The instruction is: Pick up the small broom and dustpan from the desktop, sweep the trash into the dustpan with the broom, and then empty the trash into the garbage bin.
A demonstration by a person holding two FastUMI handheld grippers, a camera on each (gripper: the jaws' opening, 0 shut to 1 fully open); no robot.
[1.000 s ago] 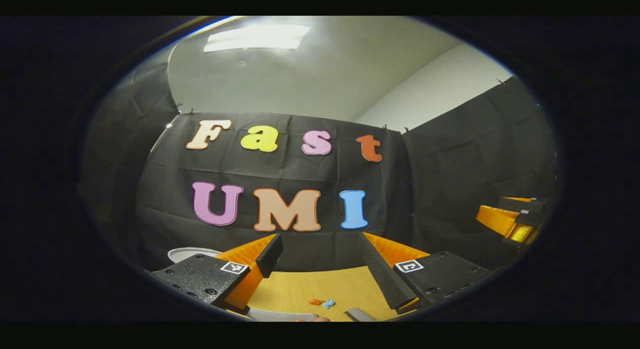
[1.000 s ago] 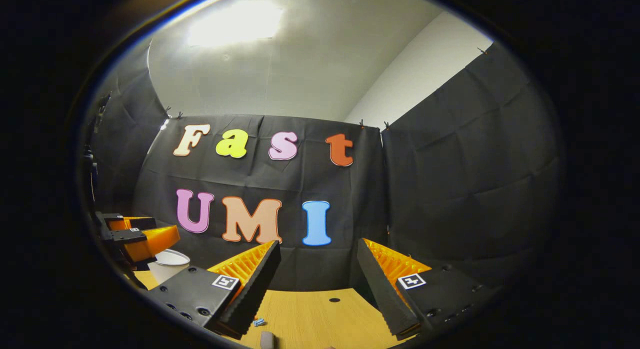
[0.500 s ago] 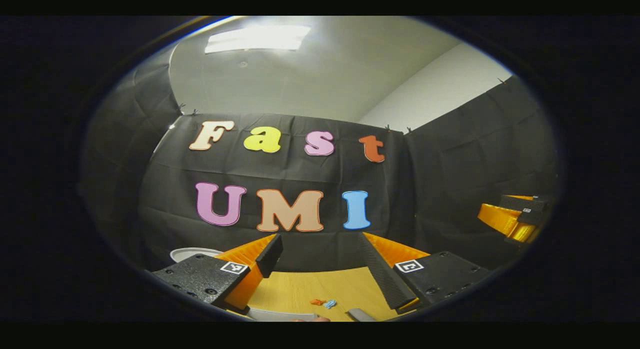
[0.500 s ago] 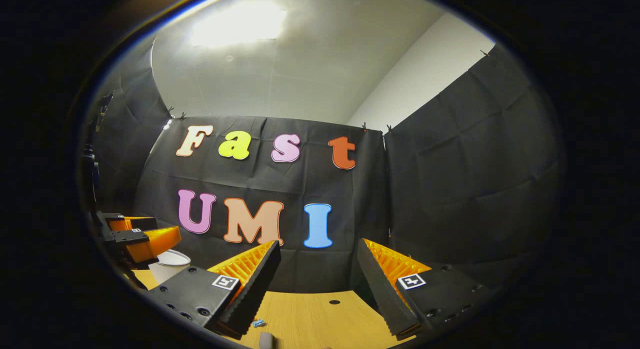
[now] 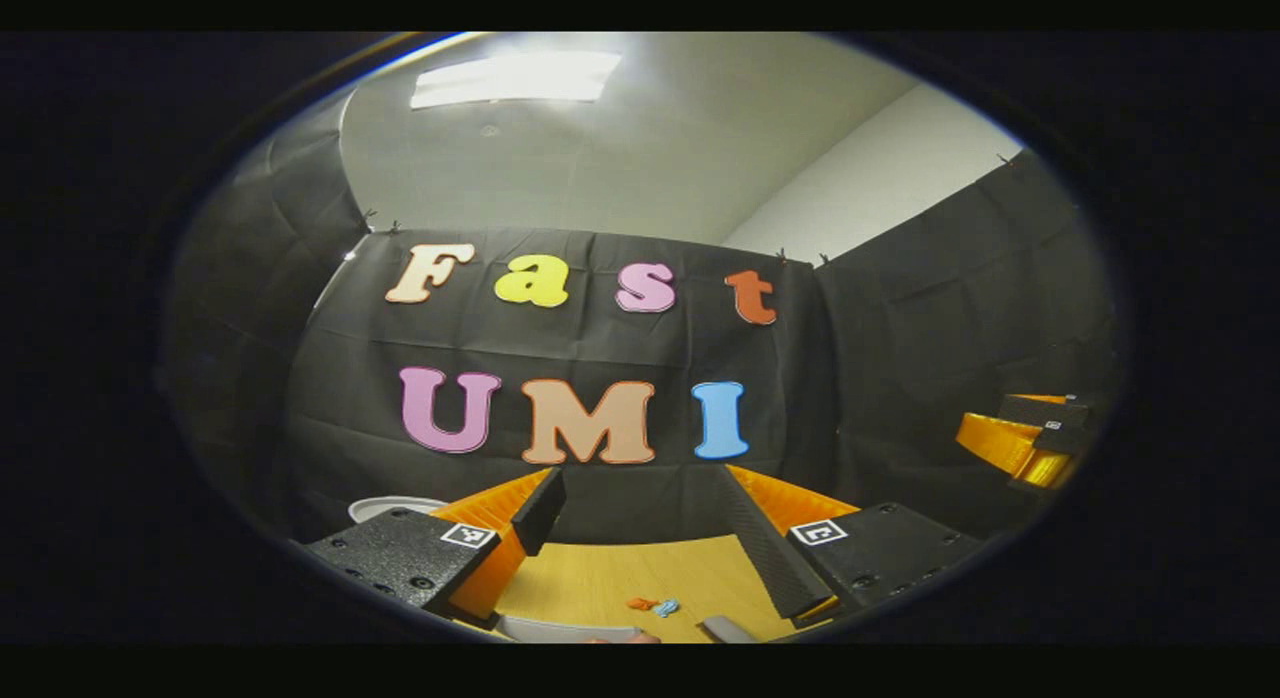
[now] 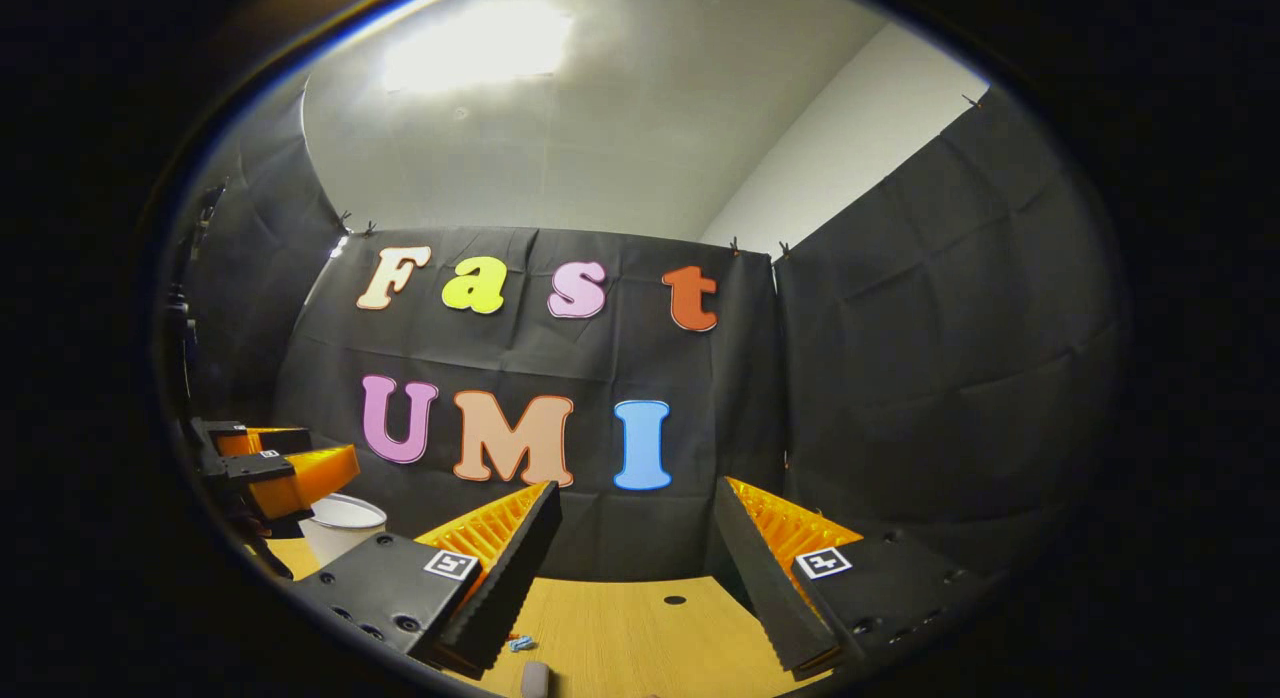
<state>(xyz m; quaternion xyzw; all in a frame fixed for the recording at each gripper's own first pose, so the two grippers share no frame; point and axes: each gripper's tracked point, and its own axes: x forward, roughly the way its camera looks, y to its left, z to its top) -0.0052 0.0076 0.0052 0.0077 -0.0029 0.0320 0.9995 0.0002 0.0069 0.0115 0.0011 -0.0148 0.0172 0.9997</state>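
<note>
My wooden tabletop (image 5: 600, 583) fills the lower centre of both views. The white round garbage bin (image 6: 342, 523) sits lower left. The pale grey dustpan edge (image 5: 565, 633) and small orange and blue trash scraps (image 5: 652, 606) lie at the bottom. Both my left fingers (image 5: 640, 508) and right fingers (image 6: 635, 538) are spread and empty; I judge I must tilt down before grasping. No brand writing is legible.

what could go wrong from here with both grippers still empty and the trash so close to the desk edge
1. The trash bits are small and loose on the desktop; a fast swing with the broom could flick them off the near edge.
2. The left gripper and right gripper are both open, holding nothing, and pointed at the booth wall, so reaching down for the tools happens almost blind.
3. The garbage bin stands right under the left gripper as the right gripper view shows it; a careless drop could knock it.
</note>
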